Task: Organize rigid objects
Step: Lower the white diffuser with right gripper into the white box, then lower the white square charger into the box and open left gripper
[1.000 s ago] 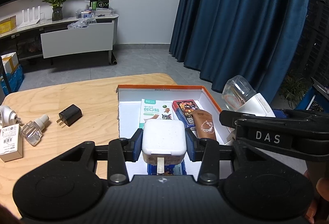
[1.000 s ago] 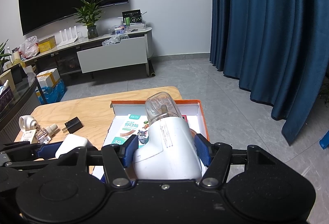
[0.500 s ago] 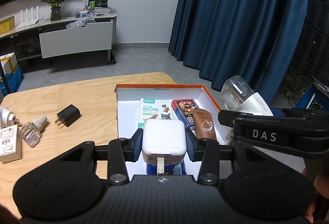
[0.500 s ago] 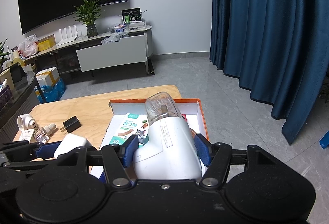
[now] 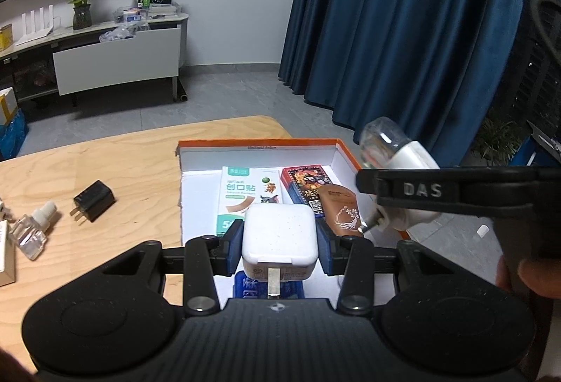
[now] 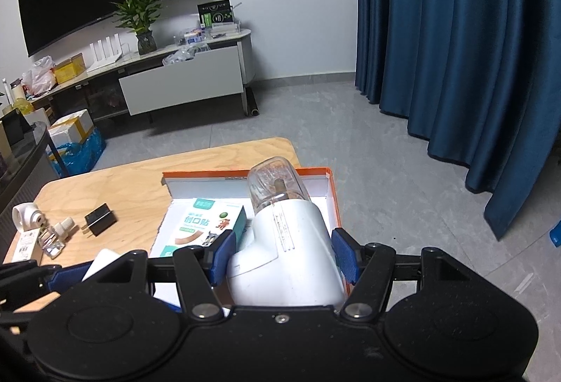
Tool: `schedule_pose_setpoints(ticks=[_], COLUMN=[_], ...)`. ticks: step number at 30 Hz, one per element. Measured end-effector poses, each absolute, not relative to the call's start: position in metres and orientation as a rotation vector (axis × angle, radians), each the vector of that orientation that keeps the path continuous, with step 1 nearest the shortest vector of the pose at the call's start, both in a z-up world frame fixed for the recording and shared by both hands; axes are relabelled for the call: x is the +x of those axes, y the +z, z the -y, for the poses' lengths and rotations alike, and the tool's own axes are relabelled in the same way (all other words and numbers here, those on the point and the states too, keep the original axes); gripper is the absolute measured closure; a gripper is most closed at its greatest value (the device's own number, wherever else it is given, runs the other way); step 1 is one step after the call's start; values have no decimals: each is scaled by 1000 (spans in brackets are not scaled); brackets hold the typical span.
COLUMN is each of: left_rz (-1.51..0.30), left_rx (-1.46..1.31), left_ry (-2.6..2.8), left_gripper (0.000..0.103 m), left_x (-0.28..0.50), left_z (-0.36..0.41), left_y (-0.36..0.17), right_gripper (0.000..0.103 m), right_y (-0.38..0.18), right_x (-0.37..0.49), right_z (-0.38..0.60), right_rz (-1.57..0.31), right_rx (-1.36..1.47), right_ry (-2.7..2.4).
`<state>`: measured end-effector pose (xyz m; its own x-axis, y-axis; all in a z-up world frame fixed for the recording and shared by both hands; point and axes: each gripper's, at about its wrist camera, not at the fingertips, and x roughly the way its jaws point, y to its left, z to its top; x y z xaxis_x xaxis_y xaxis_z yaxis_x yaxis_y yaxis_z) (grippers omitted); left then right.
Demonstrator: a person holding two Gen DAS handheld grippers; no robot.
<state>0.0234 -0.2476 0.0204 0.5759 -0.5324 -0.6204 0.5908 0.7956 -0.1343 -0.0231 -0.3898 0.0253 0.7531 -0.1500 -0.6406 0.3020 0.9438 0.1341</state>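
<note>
My left gripper is shut on a white square charger, its prong facing the camera, held over the near part of an orange-rimmed white box. My right gripper is shut on a white plug-in device with a clear dome, above the box's right side. In the left wrist view that device hangs by the box's right wall. A plaster box, a red card box and a brown tube lie in the box.
On the wooden table left of the box lie a black charger, a small clear bottle and a white carton. A round white device sits at the far left. Blue curtains and a TV console stand behind.
Both grippers have drifted slightly to the right over the box, so the table objects sit further left in view. Each keeps its hold.
</note>
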Motion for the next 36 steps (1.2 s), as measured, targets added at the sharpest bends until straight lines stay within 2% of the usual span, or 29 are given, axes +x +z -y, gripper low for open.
schedule_pose_setpoints(ticks=[13, 17, 20, 22, 25, 27, 30, 31, 32, 34, 36], left_rz=[-725, -746, -759, -766, -779, -792, -798, -796, -798, -783, -769], left_rx=[105, 106, 102, 100, 98, 91, 89, 91, 95, 101, 111], left_ry=[-689, -700, -705, -707, -716, -728, -738, -739, -738, -730, -719], left_gripper=[60, 60, 60, 60, 60, 60, 60, 58, 49, 38, 37], left_x=[39, 43, 46, 48, 50, 51, 49, 47, 46, 42, 38], left_z=[271, 277, 281, 282, 285, 288, 292, 293, 293, 293, 290], left_y=[10, 3, -1, -3, -7, -8, -8, -7, -6, -1, 5], right_gripper=[31, 48, 48, 38, 34, 26, 24, 24, 22, 19, 17], right_y=[4, 3, 2, 6, 16, 22, 30, 33, 34, 37, 40], right_x=[33, 45, 51, 47, 34, 27, 17, 15, 12, 8, 3], right_z=[405, 410, 415, 417, 421, 421, 420, 419, 418, 414, 409], right_rz=[-757, -764, -771, -729, -664, -636, -609, -605, -600, -590, -588], right_rx=[215, 213, 223, 229, 254, 243, 236, 235, 230, 213, 191], right_ry=[-234, -234, -200, -197, -220, -241, -252, -255, -260, -273, -288])
